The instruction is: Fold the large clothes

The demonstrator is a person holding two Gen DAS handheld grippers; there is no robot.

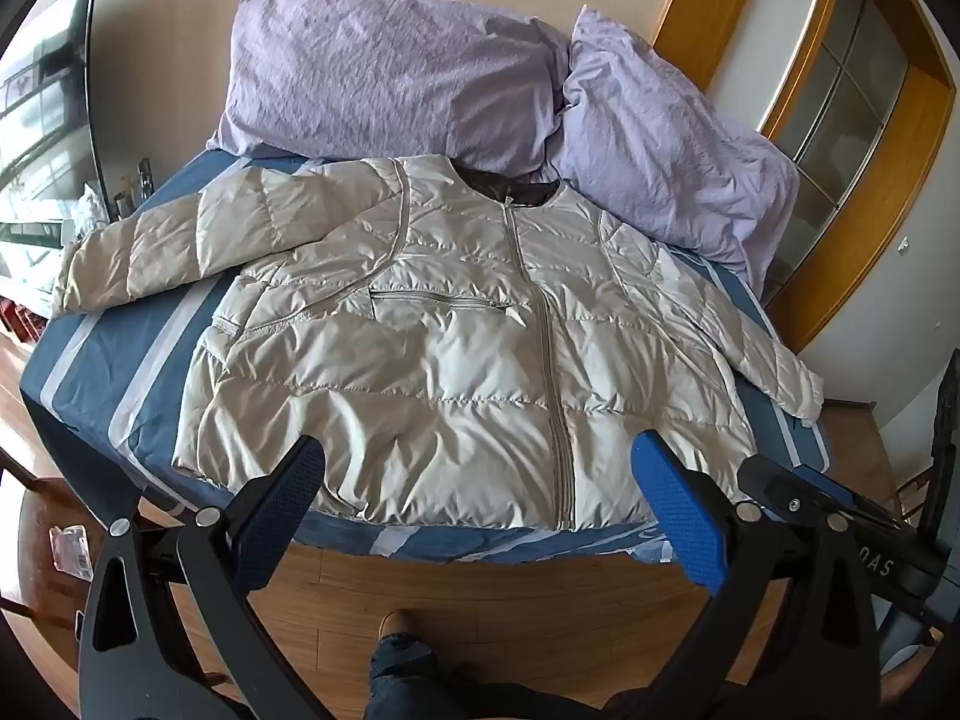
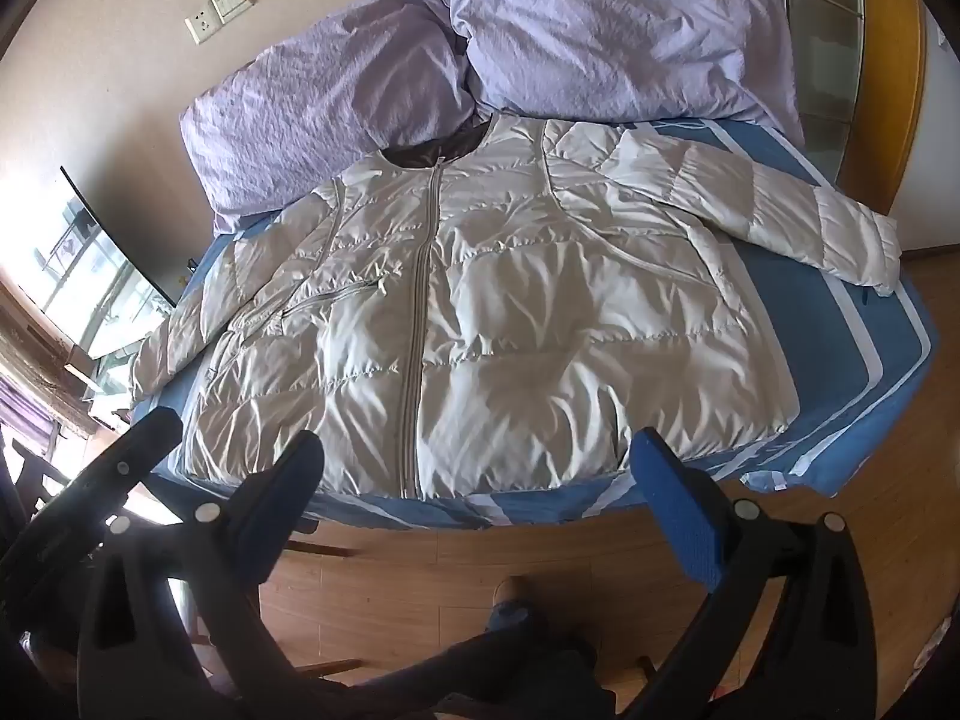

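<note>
A pale beige puffer jacket (image 1: 456,360) lies flat and zipped, front up, on the bed, with its collar toward the pillows. One sleeve (image 1: 138,252) stretches out to the left bed edge. The other sleeve (image 1: 750,336) runs down along the right edge. My left gripper (image 1: 480,450) hovers over the hem at the foot of the bed, open, with nothing between its fingers. In the right wrist view the same jacket (image 2: 510,330) fills the middle, and my right gripper (image 2: 480,444) is open and empty above the hem.
The bed has a blue sheet with white stripes (image 1: 90,372). Two lilac pillows (image 1: 390,60) (image 1: 672,138) lean against the wall. Wooden floor (image 1: 480,588) and a person's leg and shoe (image 1: 396,624) are below me. A wooden door frame (image 1: 870,108) stands at the right, a dark screen (image 1: 48,120) at the left.
</note>
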